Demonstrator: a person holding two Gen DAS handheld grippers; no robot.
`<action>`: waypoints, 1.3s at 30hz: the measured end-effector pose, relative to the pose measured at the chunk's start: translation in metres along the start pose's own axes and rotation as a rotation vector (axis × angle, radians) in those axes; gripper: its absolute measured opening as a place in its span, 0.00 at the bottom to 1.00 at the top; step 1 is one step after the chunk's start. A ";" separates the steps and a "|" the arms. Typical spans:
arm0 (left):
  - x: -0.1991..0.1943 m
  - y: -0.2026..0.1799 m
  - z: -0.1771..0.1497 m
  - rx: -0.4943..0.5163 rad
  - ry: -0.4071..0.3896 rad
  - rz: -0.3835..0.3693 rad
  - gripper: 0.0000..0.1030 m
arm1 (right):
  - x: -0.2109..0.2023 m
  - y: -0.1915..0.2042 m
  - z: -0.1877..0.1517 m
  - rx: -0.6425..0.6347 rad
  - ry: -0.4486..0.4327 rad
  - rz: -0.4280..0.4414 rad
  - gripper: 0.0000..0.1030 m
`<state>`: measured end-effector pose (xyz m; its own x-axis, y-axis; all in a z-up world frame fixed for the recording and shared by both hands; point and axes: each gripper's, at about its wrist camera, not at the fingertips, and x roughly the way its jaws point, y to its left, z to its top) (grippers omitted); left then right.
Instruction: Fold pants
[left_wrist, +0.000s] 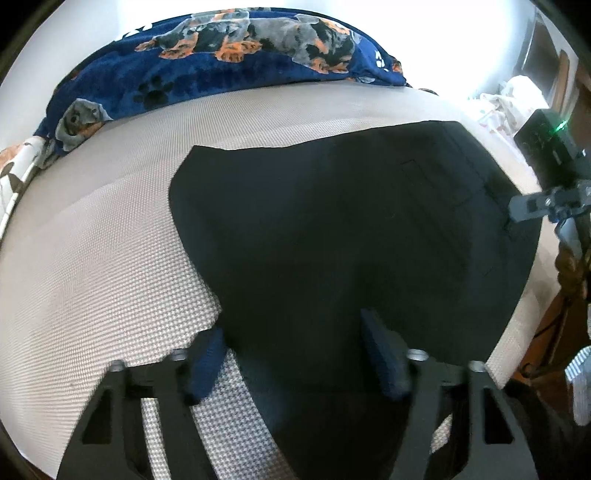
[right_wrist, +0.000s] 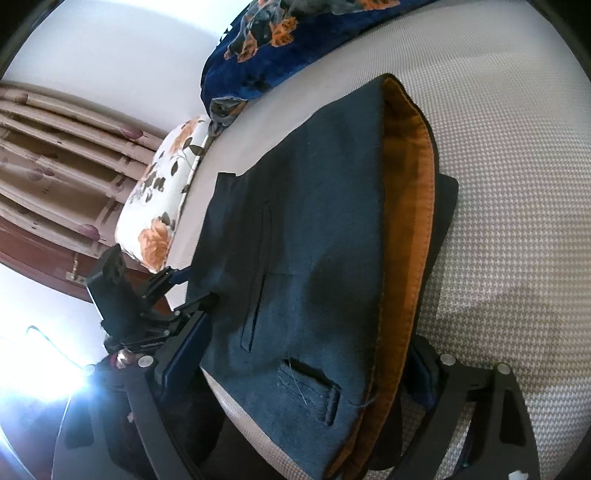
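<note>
The dark pants lie folded flat on the beige checked bed cover. My left gripper is open, its blue-padded fingers low over the near edge of the pants, one pad over the cover and one over the cloth. In the right wrist view the waistband end of the pants shows an orange lining and a belt loop. My right gripper is open and straddles the waistband edge. The left gripper's body shows at the far side of the pants.
A blue dog-print blanket lies along the back of the bed. A floral pillow sits beside it. Curtains hang behind. The right gripper's body sits at the pants' right edge, by the bed's edge.
</note>
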<state>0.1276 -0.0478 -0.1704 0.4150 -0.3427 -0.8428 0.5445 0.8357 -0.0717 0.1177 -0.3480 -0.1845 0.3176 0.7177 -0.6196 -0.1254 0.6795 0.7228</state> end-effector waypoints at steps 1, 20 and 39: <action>-0.001 0.000 0.002 0.000 0.001 0.000 0.41 | 0.001 0.001 0.000 -0.005 -0.001 -0.015 0.82; 0.013 0.058 0.012 -0.224 0.119 -0.373 0.47 | -0.006 -0.026 -0.005 0.106 0.015 0.048 0.54; -0.026 0.129 0.060 -0.355 -0.093 -0.218 0.12 | 0.024 0.042 0.055 0.081 -0.078 0.131 0.29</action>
<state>0.2312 0.0431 -0.1258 0.3908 -0.5518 -0.7368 0.3492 0.8295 -0.4360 0.1714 -0.3100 -0.1523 0.3763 0.7831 -0.4951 -0.0950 0.5642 0.8202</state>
